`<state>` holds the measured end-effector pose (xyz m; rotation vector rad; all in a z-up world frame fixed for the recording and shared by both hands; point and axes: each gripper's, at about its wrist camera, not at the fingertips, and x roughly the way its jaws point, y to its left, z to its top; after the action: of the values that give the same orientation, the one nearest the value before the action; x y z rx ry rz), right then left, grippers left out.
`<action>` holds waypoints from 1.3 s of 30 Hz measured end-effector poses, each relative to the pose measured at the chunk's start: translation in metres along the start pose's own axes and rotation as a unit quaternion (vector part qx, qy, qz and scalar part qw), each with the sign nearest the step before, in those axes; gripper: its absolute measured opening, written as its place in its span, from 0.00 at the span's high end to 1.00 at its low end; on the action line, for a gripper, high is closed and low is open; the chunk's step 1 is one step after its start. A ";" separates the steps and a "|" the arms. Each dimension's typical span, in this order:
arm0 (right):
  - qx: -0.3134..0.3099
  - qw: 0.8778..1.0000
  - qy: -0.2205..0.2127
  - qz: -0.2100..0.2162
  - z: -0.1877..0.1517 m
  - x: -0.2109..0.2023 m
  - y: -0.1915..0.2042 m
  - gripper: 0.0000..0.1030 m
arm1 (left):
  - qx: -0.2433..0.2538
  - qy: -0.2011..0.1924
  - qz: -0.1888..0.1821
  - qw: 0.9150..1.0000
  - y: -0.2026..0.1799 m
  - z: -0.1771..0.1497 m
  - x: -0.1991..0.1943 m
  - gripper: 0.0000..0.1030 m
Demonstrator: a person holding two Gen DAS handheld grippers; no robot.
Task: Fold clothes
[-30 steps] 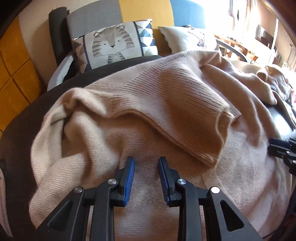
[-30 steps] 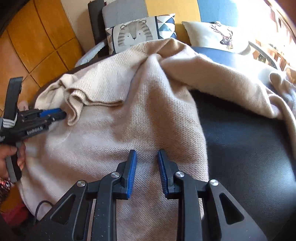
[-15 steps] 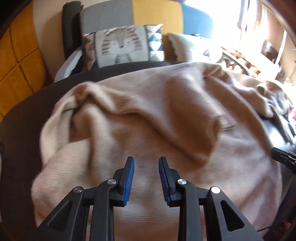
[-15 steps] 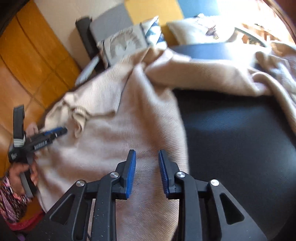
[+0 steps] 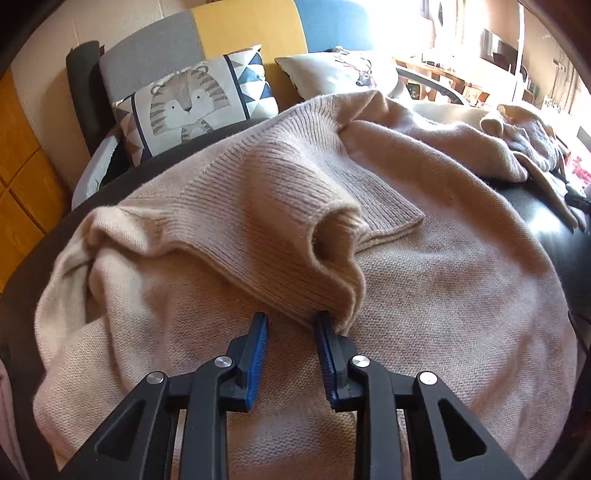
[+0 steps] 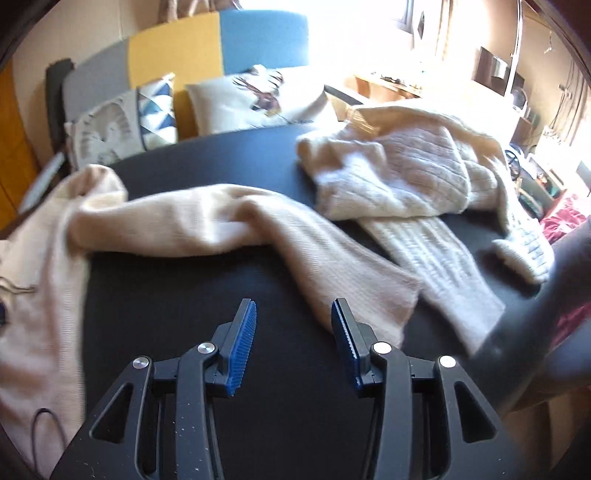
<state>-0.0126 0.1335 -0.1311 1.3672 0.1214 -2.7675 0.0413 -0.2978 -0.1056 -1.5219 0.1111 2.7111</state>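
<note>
A beige sweater (image 5: 424, 258) lies spread over a dark round table (image 6: 229, 158), covering most of it in the left wrist view. One sleeve is folded across the body of the sweater, and its ribbed cuff (image 5: 332, 258) gapes open just ahead of the left gripper (image 5: 291, 325). That gripper's fingers stand a moderate way apart with nothing pinched between them; the cuff's lower edge touches the tip of the right-hand finger (whether it rests on the pad itself is hard to tell).

In the right wrist view the right gripper (image 6: 293, 314) hovers over bare tabletop, its blue-padded fingers spread wide and empty. The sweater's other sleeve (image 6: 258, 225) stretches across the table from the left, and its end lies just beyond the right-hand finger. Past it, a second, cream ribbed sweater (image 6: 406, 177) sits in a rumpled heap on the far right side of the table, one of its sleeves trailing toward the camera beside the beige one.

Behind the table stands a sofa (image 5: 251, 29) in grey, yellow and blue panels, holding a tiger cushion (image 5: 188, 103) and a pale deer cushion (image 6: 258, 99).
</note>
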 end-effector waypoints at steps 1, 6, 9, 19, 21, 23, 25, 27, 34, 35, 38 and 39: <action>-0.002 1.000 0.000 -0.008 0.004 0.006 -0.004 0.56 | -0.006 0.001 -0.002 1.000 0.001 0.000 0.000 0.74; 0.019 0.999 0.046 -0.010 0.014 0.050 -0.016 0.56 | 0.008 0.001 0.017 1.000 -0.004 -0.008 0.001 0.74; 0.031 0.998 0.049 0.007 0.015 0.059 -0.019 0.69 | 0.000 0.001 0.014 1.000 0.000 -0.008 0.003 0.74; 0.112 0.988 -0.014 0.102 0.041 -0.024 -0.050 0.88 | -0.004 -0.003 0.011 1.000 0.000 -0.010 0.003 0.74; 0.121 0.988 -0.027 0.087 0.049 -0.038 -0.061 0.88 | -0.005 -0.004 0.011 1.000 0.000 -0.010 0.003 0.74; 0.129 0.989 -0.036 0.069 0.057 -0.047 -0.074 0.88 | -0.006 -0.004 0.009 1.000 0.000 -0.010 0.003 0.74; 0.136 0.989 -0.041 0.047 0.066 -0.051 -0.086 0.88 | -0.007 -0.004 0.007 1.000 0.000 -0.011 0.003 0.74; 0.146 0.988 -0.041 0.023 0.071 -0.049 -0.098 0.88 | -0.007 -0.004 0.006 1.000 0.000 -0.011 0.003 0.74; 0.152 0.987 -0.006 -0.053 0.051 -0.019 -0.117 0.88 | -0.010 -0.002 0.003 1.000 0.000 -0.010 0.004 0.74; 0.139 0.988 -0.008 -0.059 0.049 -0.017 -0.109 0.88 | -0.011 -0.002 0.004 1.000 -0.001 -0.010 0.004 0.74; 0.100 0.992 -0.012 -0.077 0.042 -0.010 -0.084 0.84 | -0.010 -0.003 0.006 1.000 -0.003 -0.010 0.004 0.74; 0.087 0.993 -0.014 -0.083 0.040 -0.008 -0.076 0.80 | -0.010 -0.003 0.006 1.000 -0.002 -0.010 0.005 0.74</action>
<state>-0.0452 0.2057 -0.0973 1.4165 -0.0074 -2.9956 0.0479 -0.2962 -0.1150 -1.5232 0.0934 2.7335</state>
